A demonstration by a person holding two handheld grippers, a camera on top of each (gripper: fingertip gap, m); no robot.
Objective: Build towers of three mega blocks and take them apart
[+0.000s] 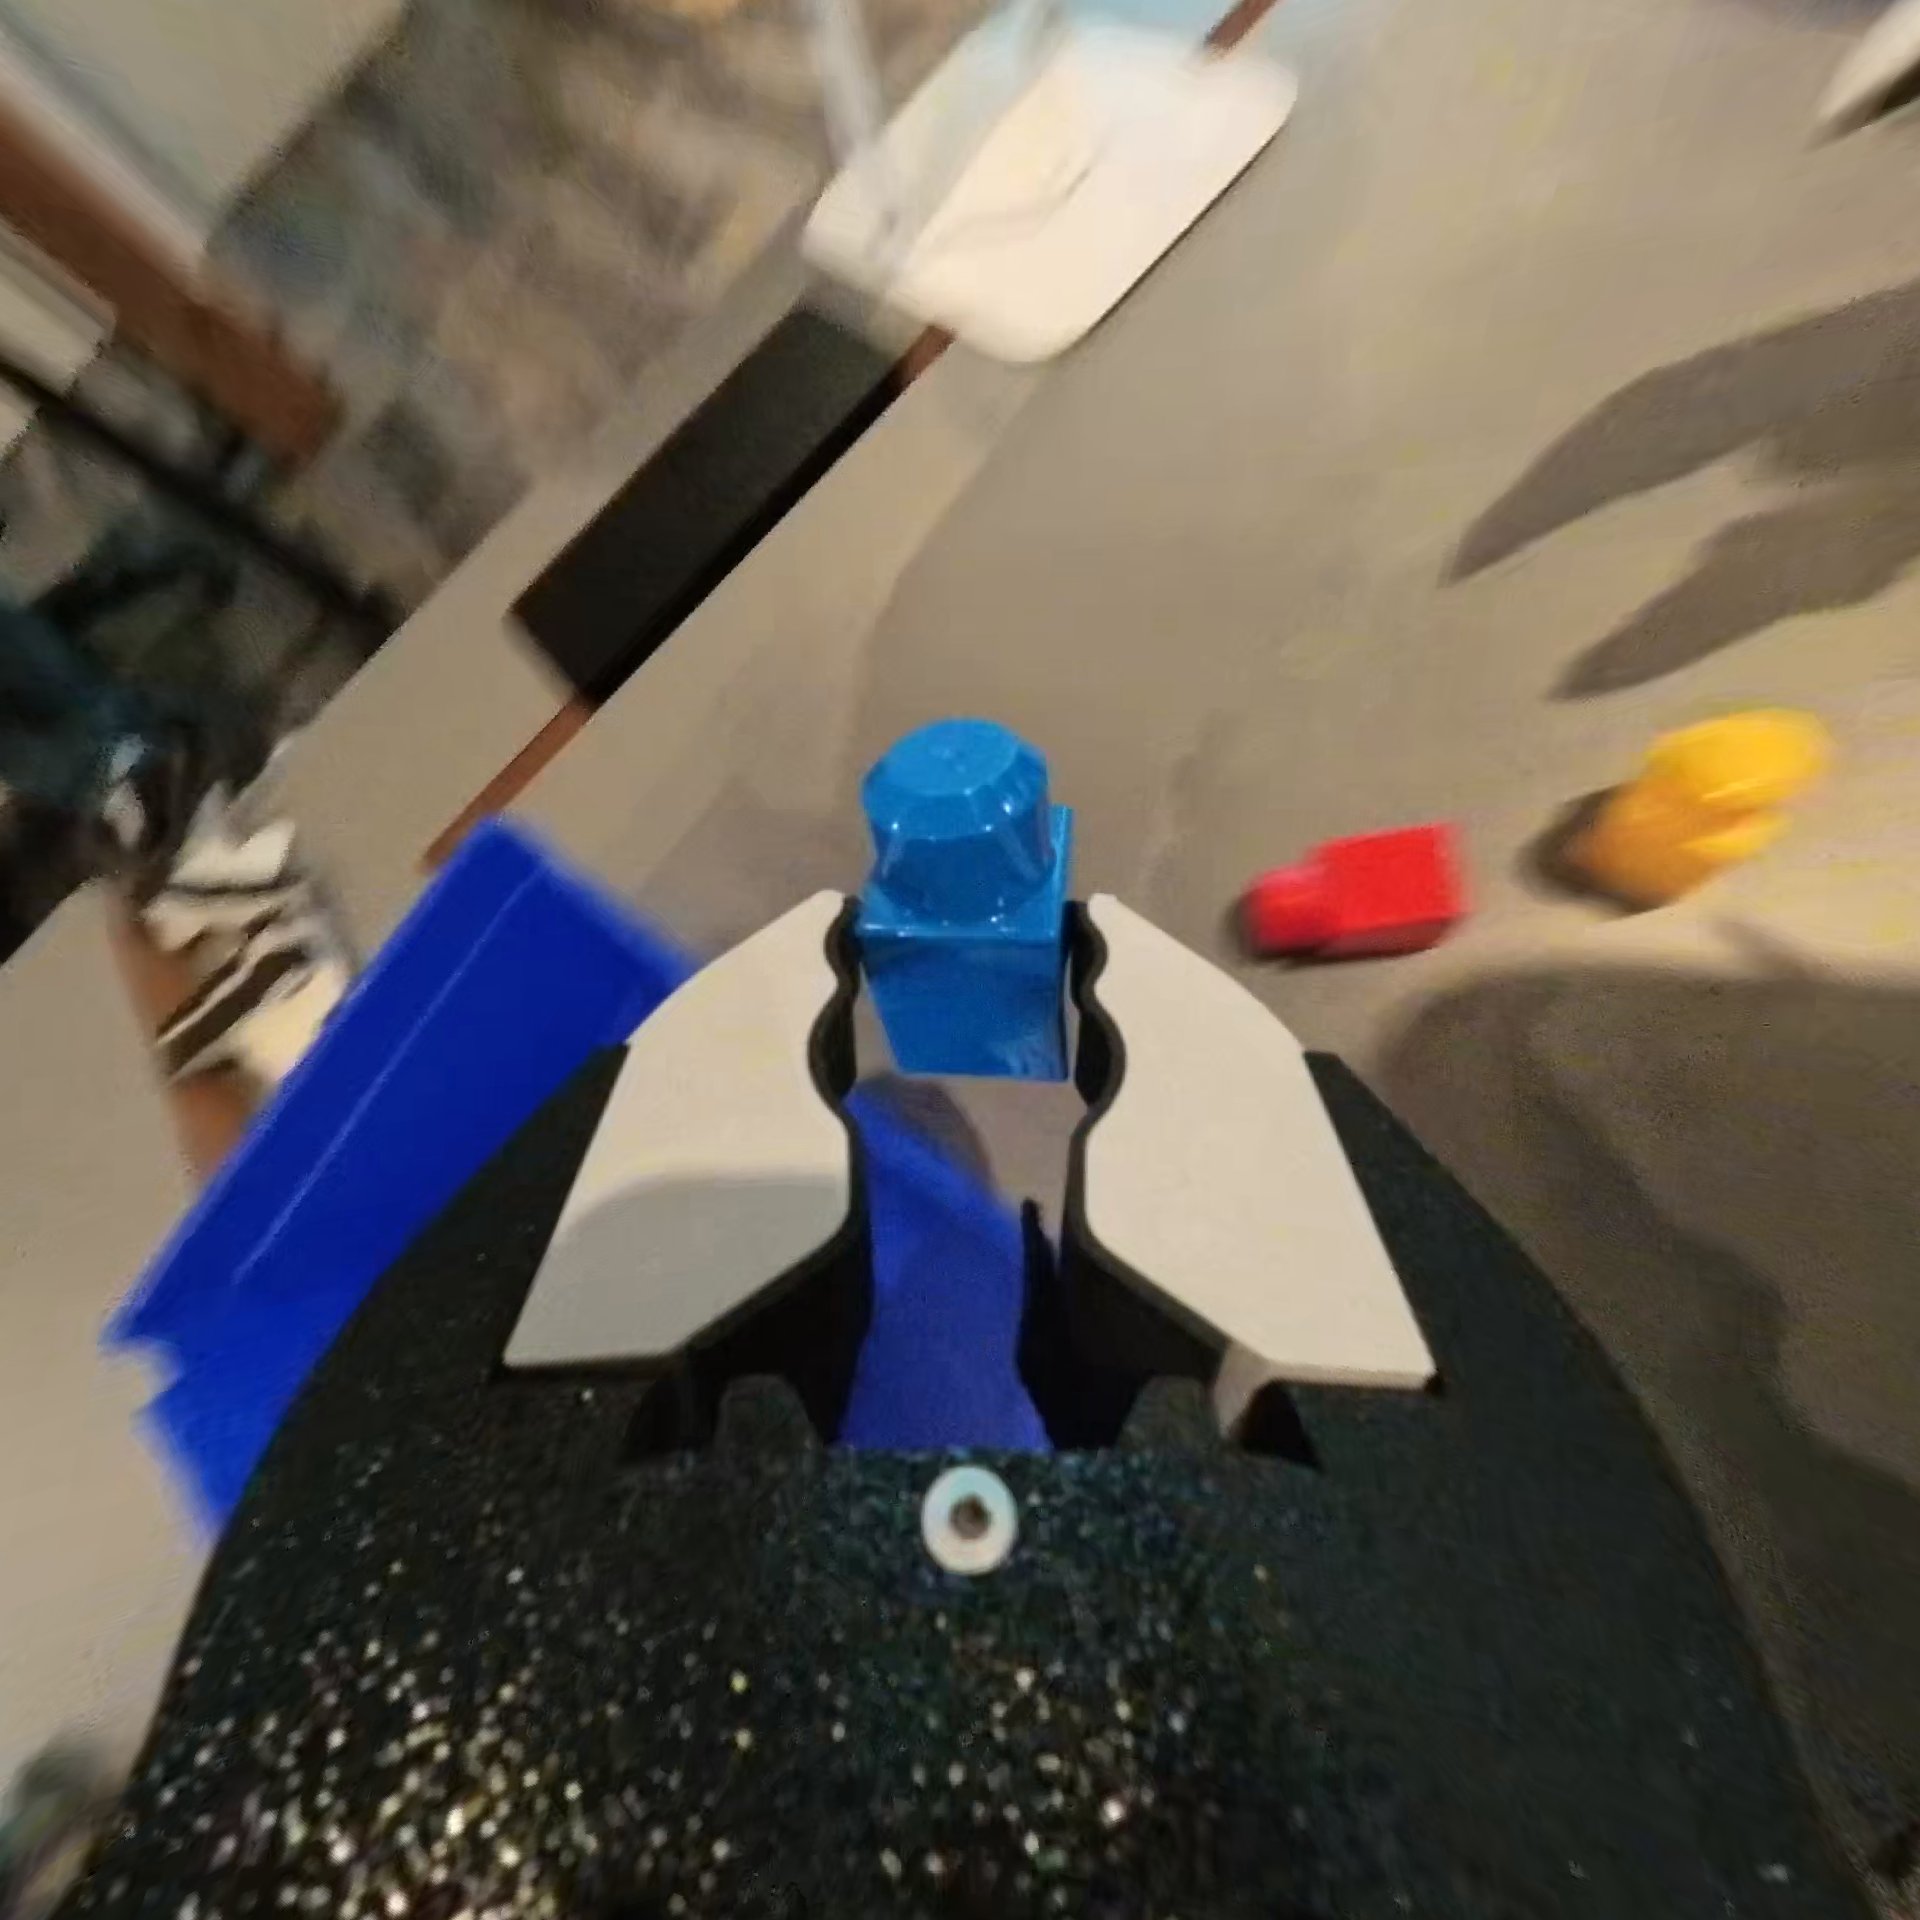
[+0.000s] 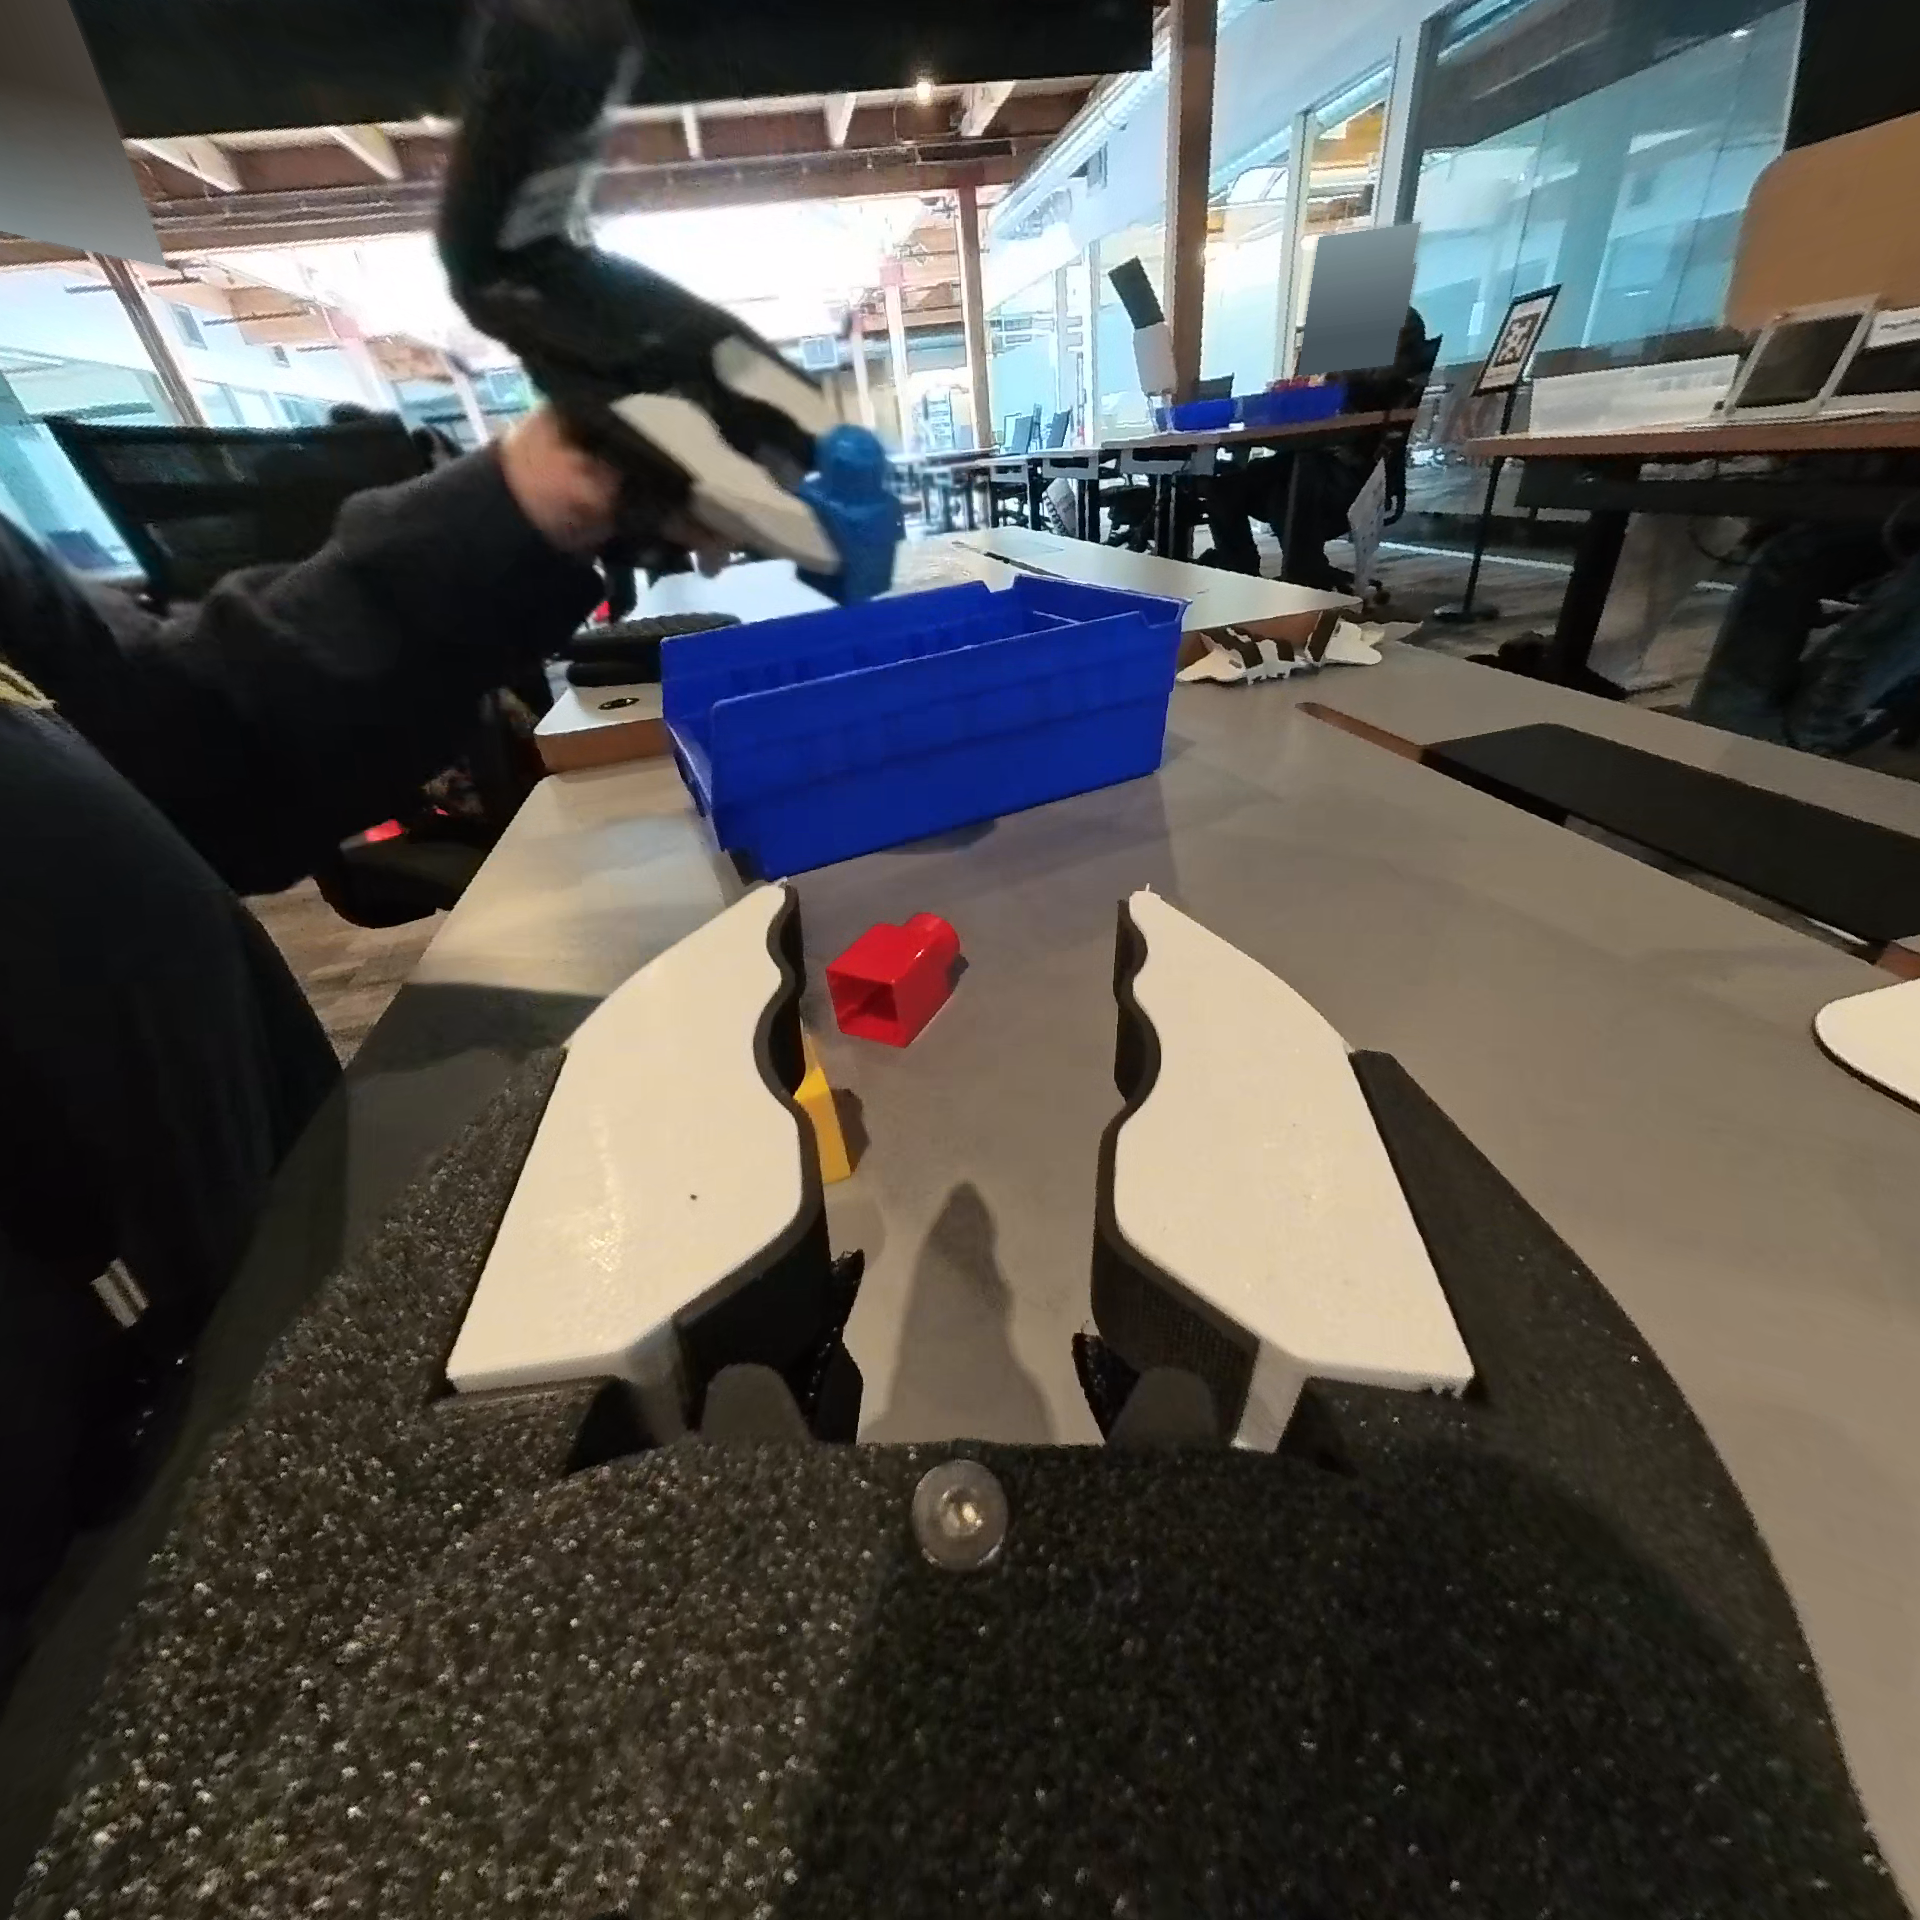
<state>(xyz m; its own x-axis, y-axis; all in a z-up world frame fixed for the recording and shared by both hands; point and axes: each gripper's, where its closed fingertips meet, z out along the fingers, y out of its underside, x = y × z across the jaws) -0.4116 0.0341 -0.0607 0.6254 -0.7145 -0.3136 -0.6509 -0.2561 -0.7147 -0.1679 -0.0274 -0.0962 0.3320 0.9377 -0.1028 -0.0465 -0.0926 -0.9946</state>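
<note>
While a red block and a yellow block, partly hidden, lie on the tabletop near a blue bin, left tongs pinch a blue block aloft; right tongs spread, empty.

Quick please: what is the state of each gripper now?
Left gripper: closed on the blue block, held in the air.
Right gripper: open, holding nothing.

An open-plan office is shown: rows of desks and chairs are seen behind the grey table, glass partitions to its right, exposed ceiling beams above, tablets on a side desk.
</note>
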